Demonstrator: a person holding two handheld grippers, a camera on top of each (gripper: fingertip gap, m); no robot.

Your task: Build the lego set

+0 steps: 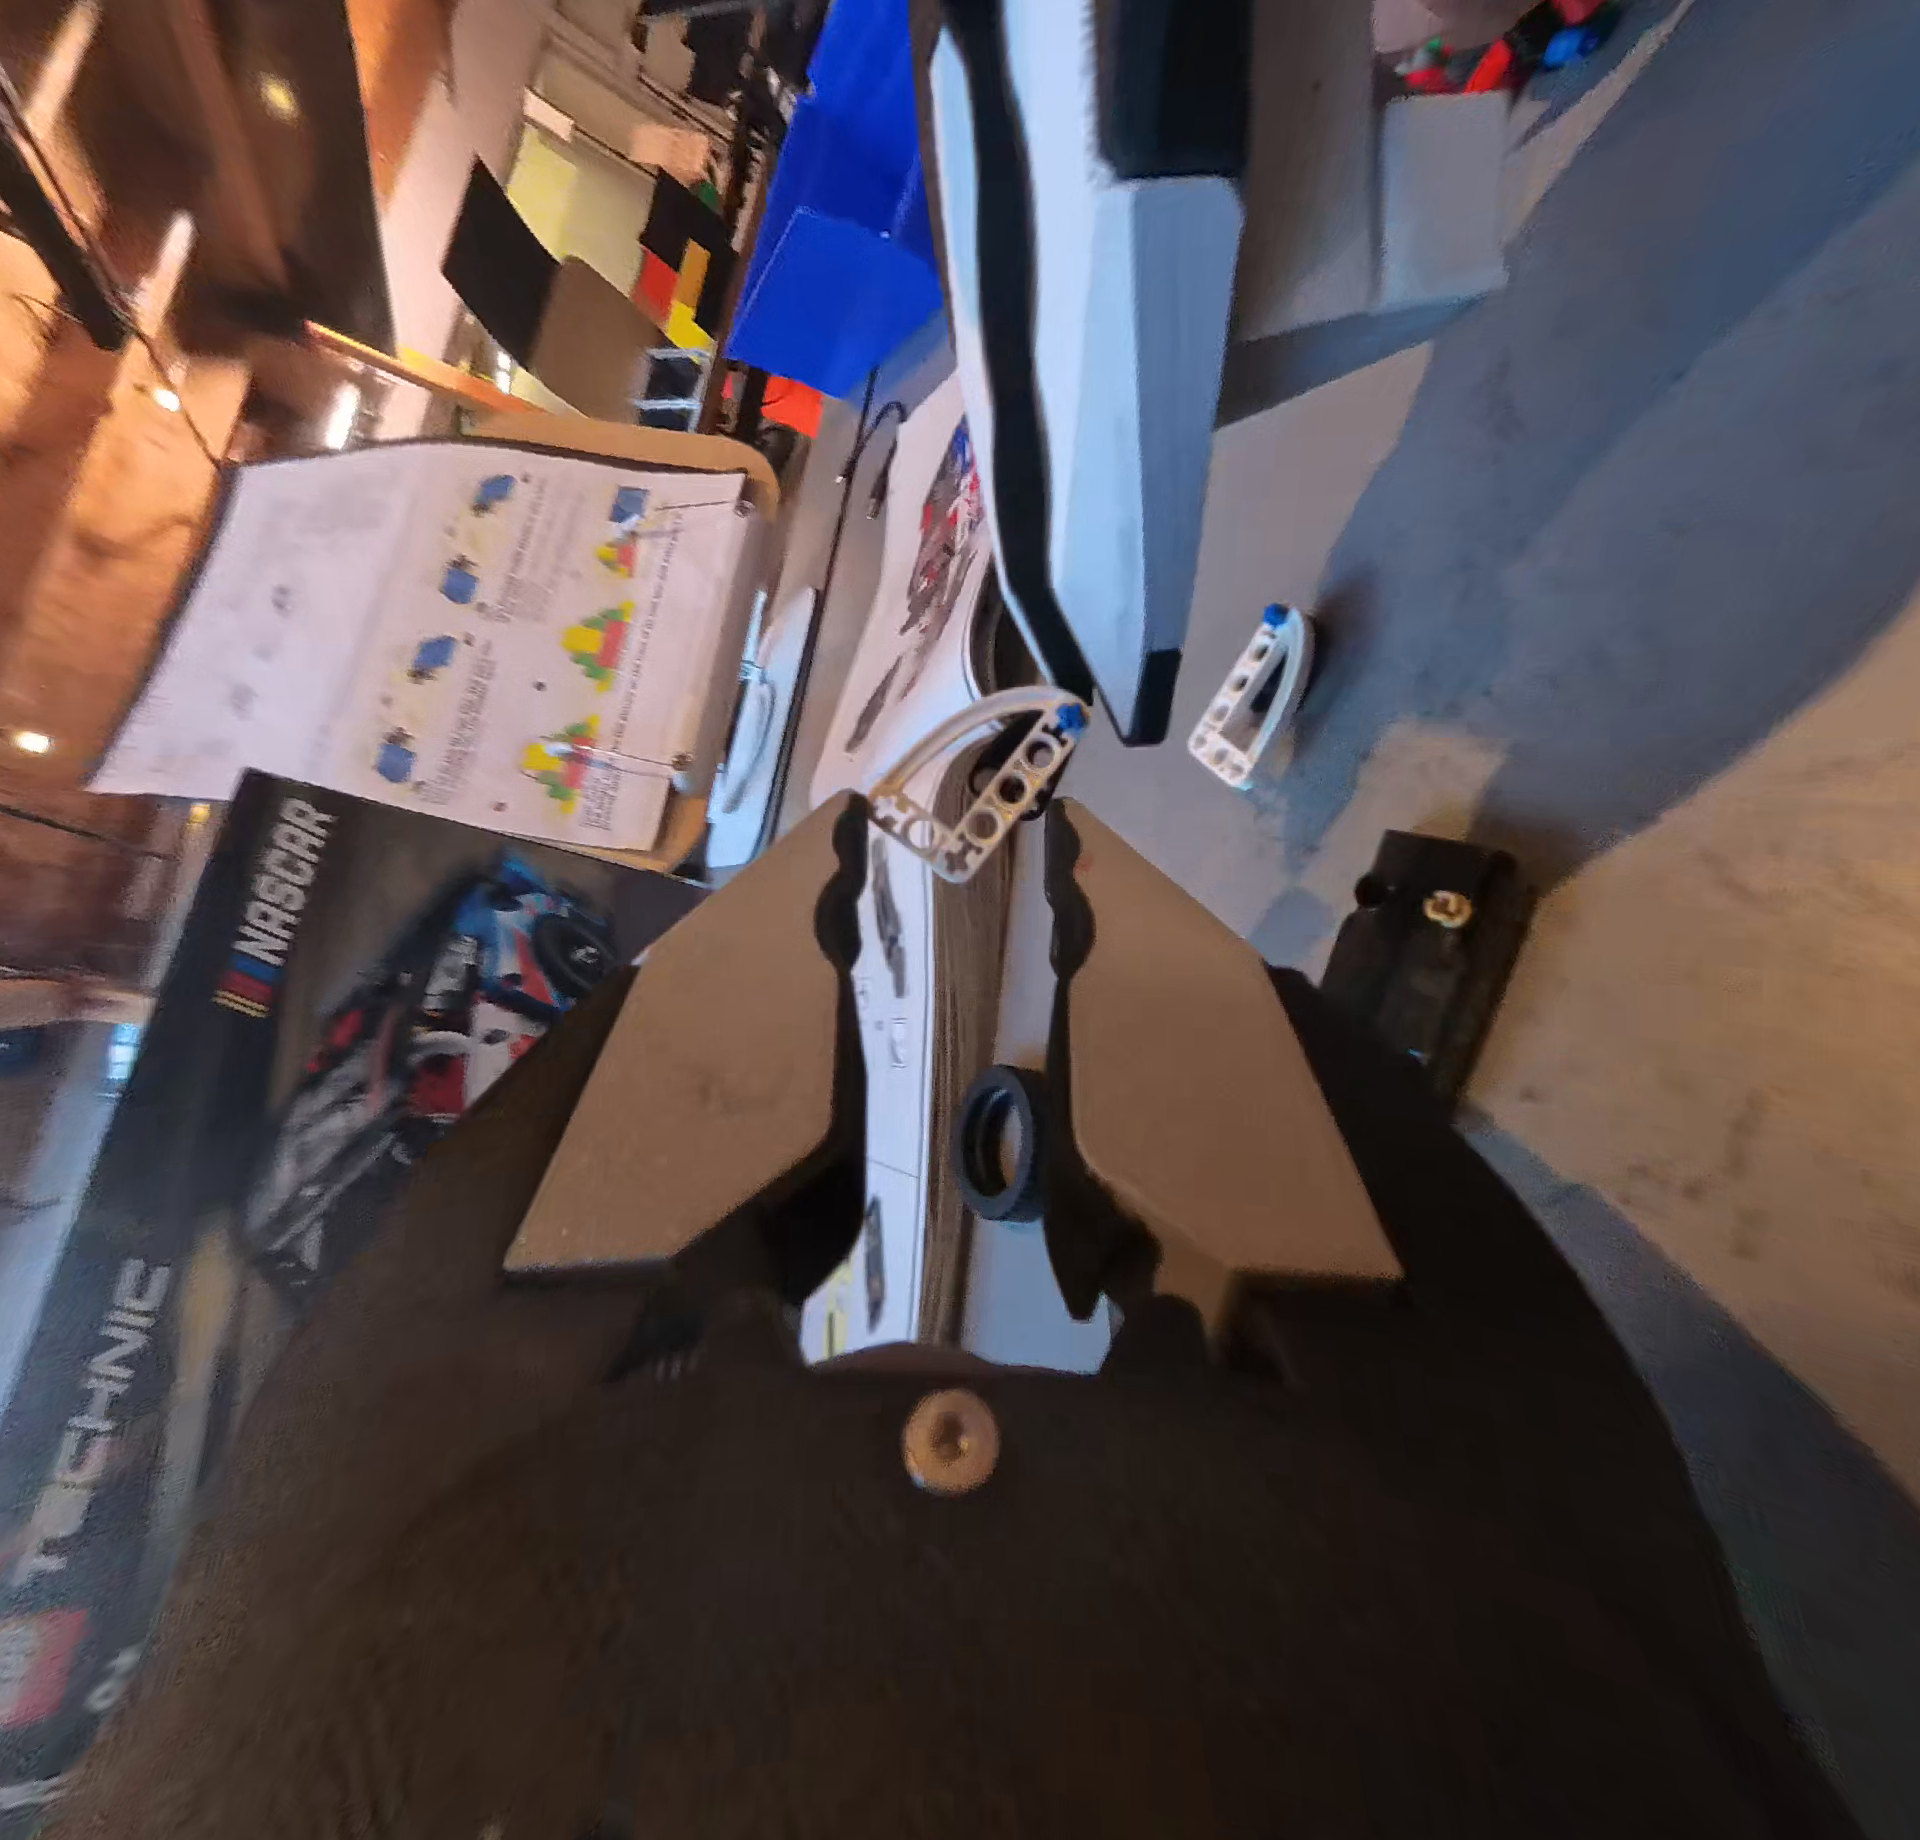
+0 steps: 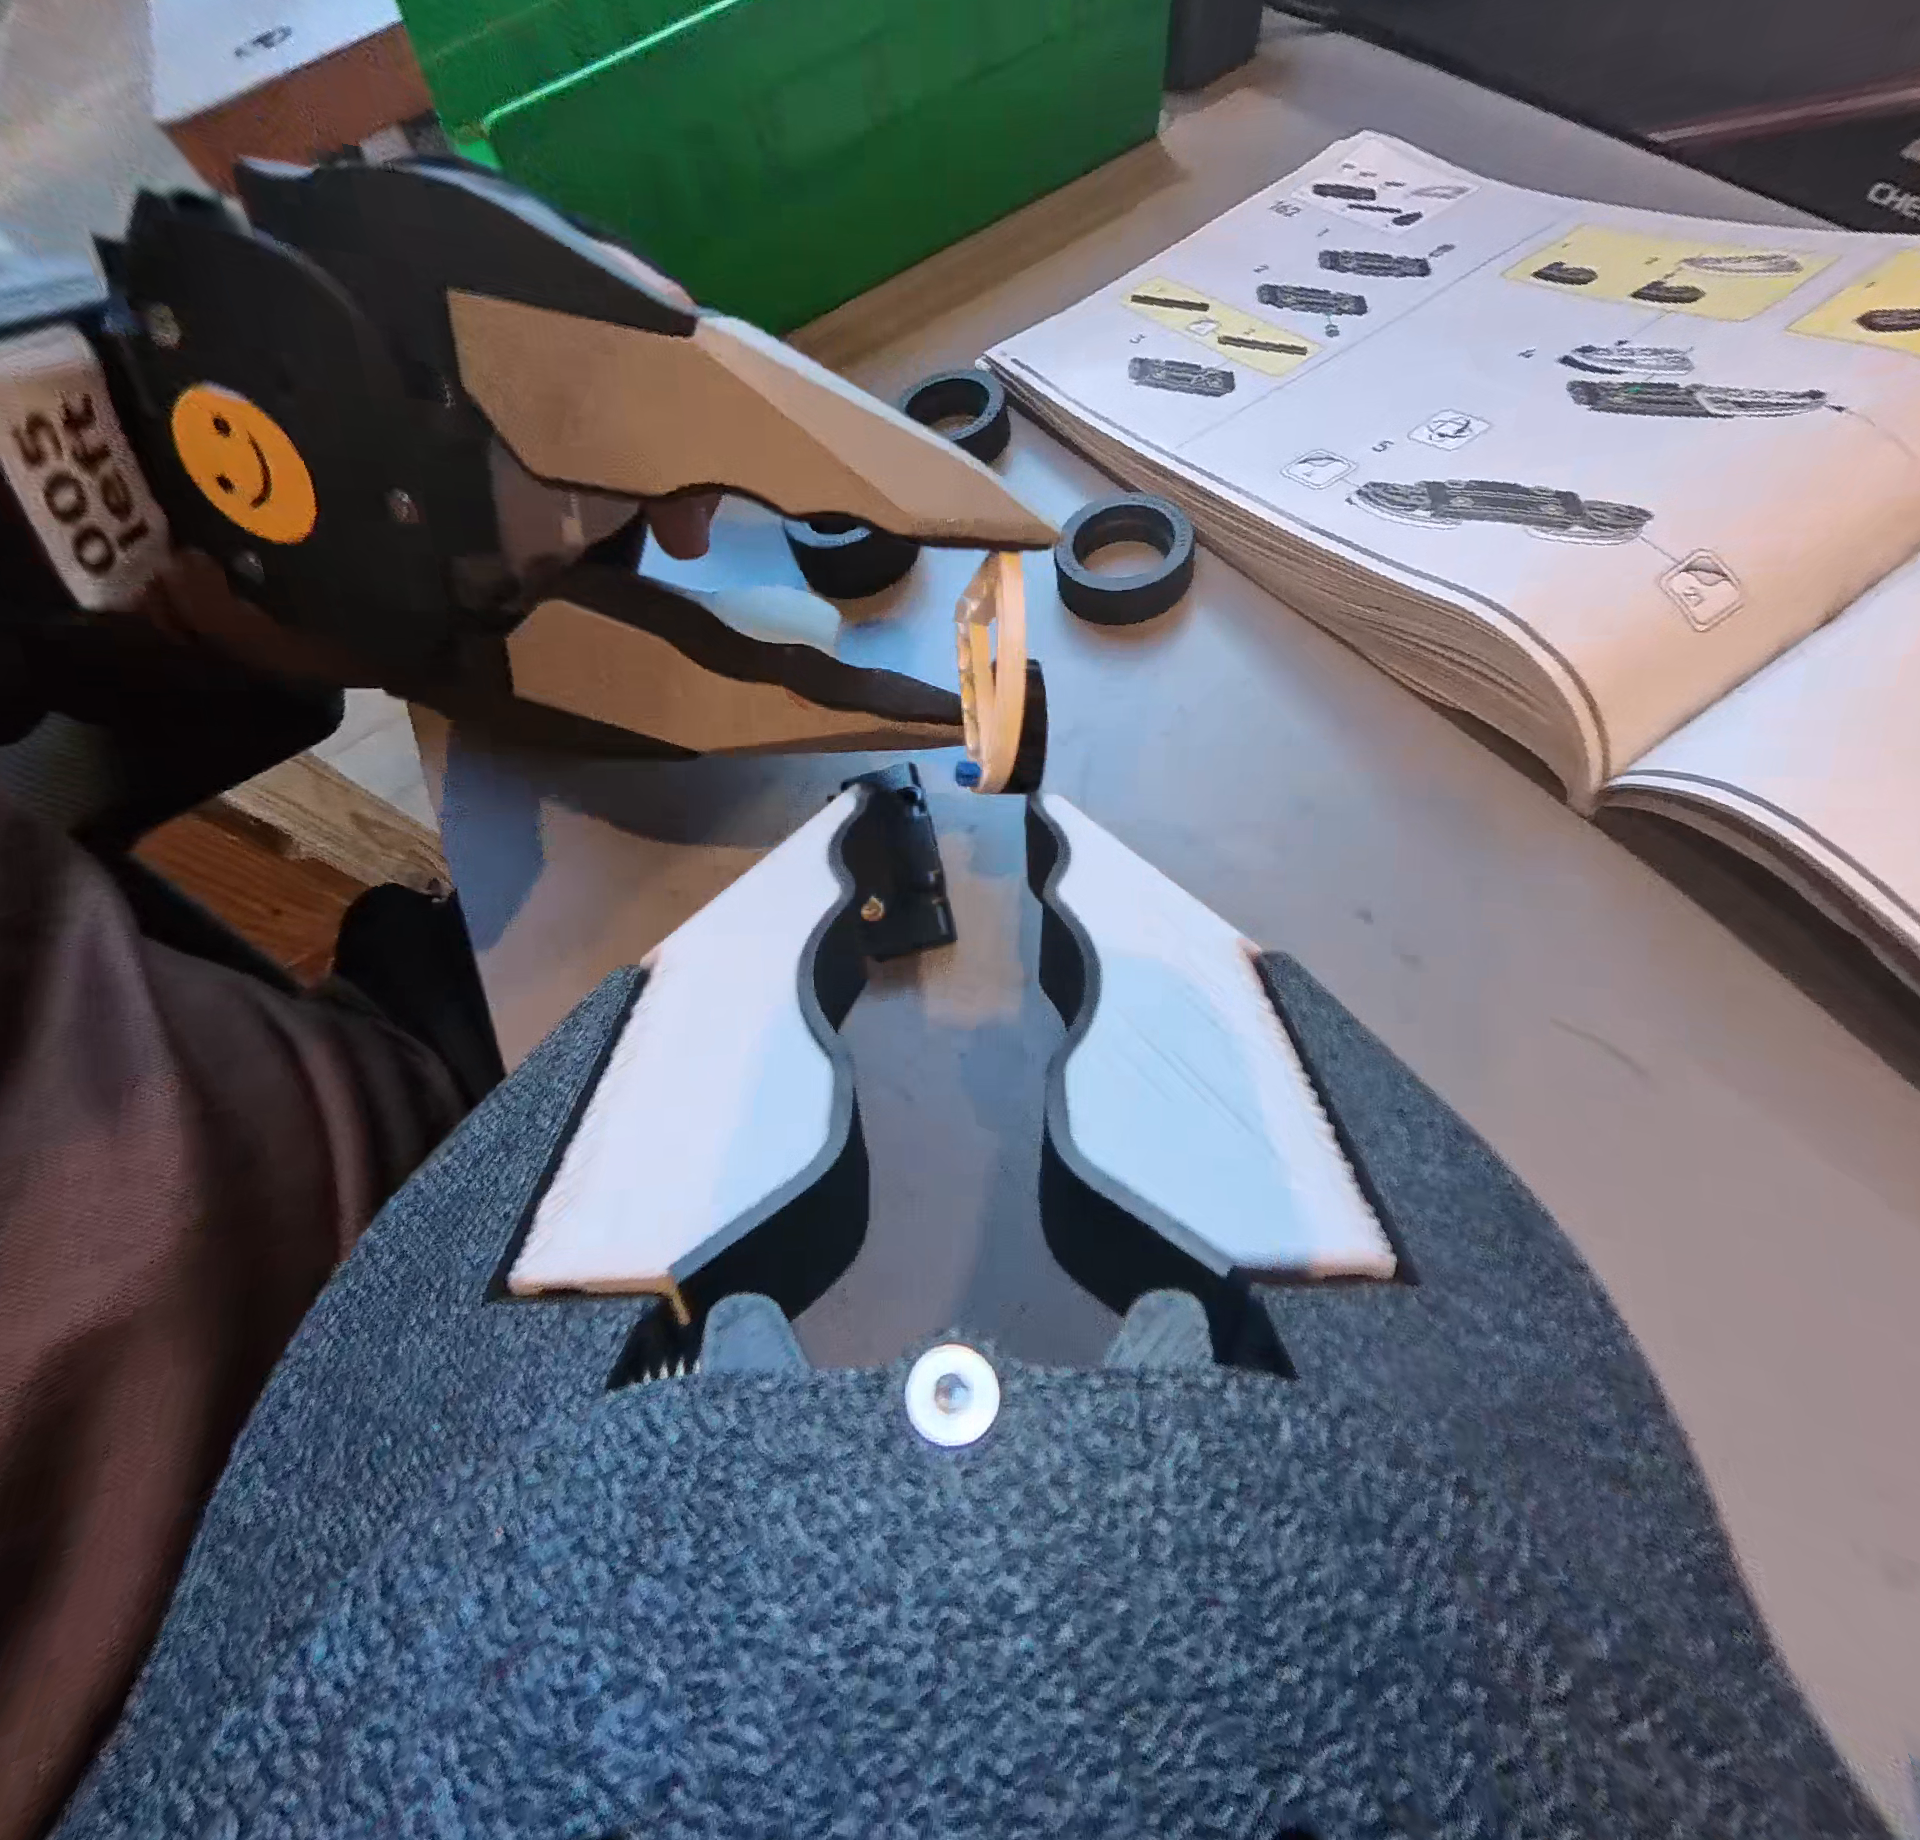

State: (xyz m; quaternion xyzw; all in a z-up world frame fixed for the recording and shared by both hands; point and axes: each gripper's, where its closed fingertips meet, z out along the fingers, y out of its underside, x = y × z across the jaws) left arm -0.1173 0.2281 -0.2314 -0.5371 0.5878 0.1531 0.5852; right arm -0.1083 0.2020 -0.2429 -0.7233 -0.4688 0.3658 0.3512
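Slippage worries me: my left gripper [image 2: 1003, 637] pinches the white curved perforated Lego beam [image 2: 992, 673] only by its tips. My right gripper [image 2: 945, 798] is spread, empty.

Matt rubber tyre [image 2: 1123, 561], glossy paper booklet [image 2: 1475, 460]

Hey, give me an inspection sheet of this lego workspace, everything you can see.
Surface: grey table, scuffed.
Job's things: white curved piece with a blue pin, held off the table; second white curved piece lying on the table; three black tyres; small black block; open instruction booklet; lego box.
Clutter: green bin; blue bins.
Tongs: left tongs shut on the white piece; right tongs open, empty.
Cables: one black cable.
Surroundings: printed sheet on a board.
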